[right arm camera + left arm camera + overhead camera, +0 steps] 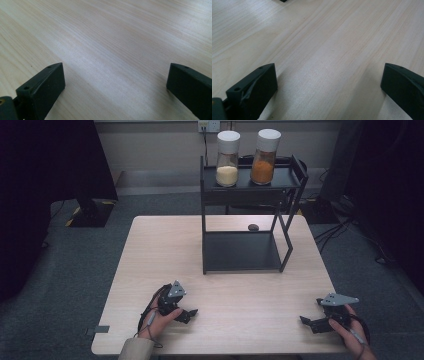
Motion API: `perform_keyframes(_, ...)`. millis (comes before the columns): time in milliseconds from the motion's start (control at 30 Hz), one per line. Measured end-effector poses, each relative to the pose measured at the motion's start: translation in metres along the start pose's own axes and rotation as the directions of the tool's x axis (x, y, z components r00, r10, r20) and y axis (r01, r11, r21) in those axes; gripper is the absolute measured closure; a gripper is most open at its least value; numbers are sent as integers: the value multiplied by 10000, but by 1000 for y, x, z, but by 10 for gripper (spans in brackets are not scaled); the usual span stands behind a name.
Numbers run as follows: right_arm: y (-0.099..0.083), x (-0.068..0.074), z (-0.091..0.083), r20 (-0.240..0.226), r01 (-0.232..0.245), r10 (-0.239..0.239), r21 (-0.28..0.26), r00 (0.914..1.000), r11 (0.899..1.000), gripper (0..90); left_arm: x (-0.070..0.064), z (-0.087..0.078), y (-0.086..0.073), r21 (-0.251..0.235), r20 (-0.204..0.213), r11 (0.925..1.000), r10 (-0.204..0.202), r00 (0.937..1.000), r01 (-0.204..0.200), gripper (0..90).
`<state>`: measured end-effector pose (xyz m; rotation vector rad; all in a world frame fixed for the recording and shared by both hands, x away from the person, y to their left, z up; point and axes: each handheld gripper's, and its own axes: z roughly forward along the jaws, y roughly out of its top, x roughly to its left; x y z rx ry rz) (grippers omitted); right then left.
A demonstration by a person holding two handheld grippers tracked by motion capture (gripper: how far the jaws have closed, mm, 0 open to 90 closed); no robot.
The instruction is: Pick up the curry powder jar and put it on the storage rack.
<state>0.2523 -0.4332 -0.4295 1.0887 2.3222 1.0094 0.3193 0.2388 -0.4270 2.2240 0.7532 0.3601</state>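
Tools [189, 314] [306, 322] spread wide near table [240, 290] front edge, well apart.

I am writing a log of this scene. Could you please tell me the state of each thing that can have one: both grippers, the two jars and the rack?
left gripper: open, holding nothing, low over the table
right gripper: open, holding nothing
pale-powder jar: upright, white lid on, on the rack's top shelf
orange-powder jar: upright, white lid on, beside the first
black rack: upright, lower shelf bare
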Motion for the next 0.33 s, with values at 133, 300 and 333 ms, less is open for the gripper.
perform_keyframes(133, 0, 0, -1, -7, -139, 139, 66, 9999, 9999, 0, 0, 0, 0, -4, -2, 10000, -2, 10000, 2, 1)
perform_keyframes(300, 0, 0, -1, -6, -133, 133, 81, 9999, 9999, 0, 0, 0, 0, 4, 2, 10000, 3, 10000, -3, 1)
perform_keyframes(333, 0, 0, -1, -5, -130, 131, 82, 9999, 9999, 0, 0, 0, 0, 9, 5, 10000, 0, 10000, 0, 1)
